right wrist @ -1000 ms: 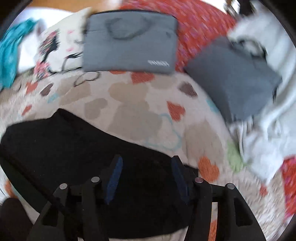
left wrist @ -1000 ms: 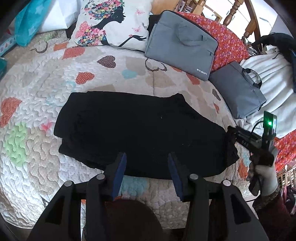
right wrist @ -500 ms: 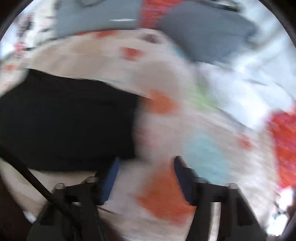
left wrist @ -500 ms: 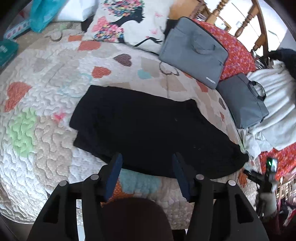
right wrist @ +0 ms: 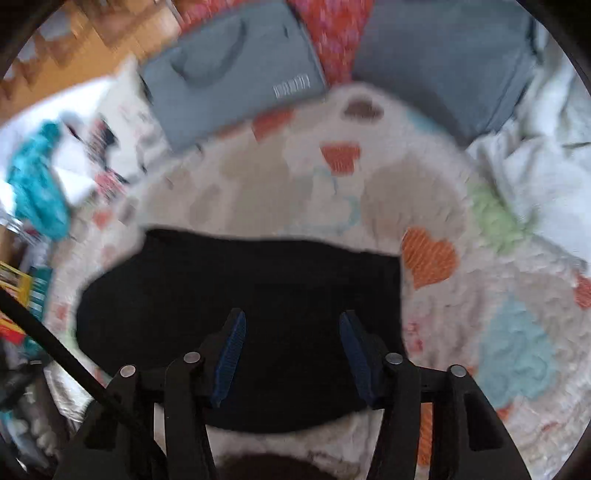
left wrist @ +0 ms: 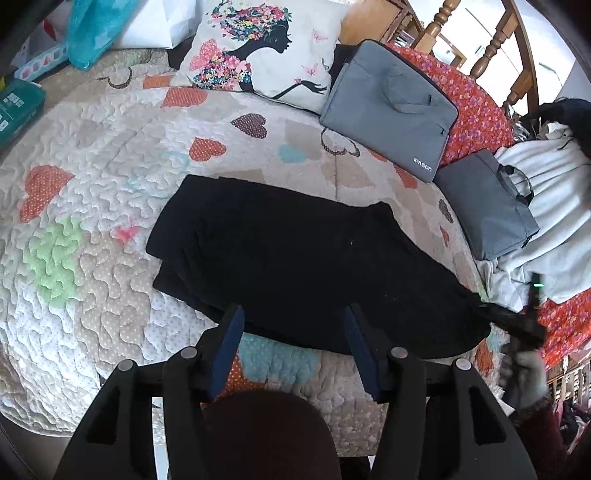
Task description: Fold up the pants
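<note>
Black pants (left wrist: 295,258) lie flat, folded lengthwise, across a heart-patterned quilt (left wrist: 92,147). My left gripper (left wrist: 293,321) is open and empty, hovering over the pants' near edge. My right gripper (right wrist: 290,325) is open and empty above the right end of the pants (right wrist: 240,295); this view is blurred. In the left wrist view the right gripper (left wrist: 517,325) shows at the pants' right end, held in a gloved hand.
Two grey laptop bags (left wrist: 391,107) (left wrist: 487,206) and a printed pillow (left wrist: 258,51) lie at the back of the bed. White clothing (left wrist: 554,206) is heaped at the right. A teal cloth (left wrist: 96,29) lies at the back left.
The right gripper swung away past the pants' end, then came back over it. The left gripper drew back and shifted left slightly. The pants have not moved.
</note>
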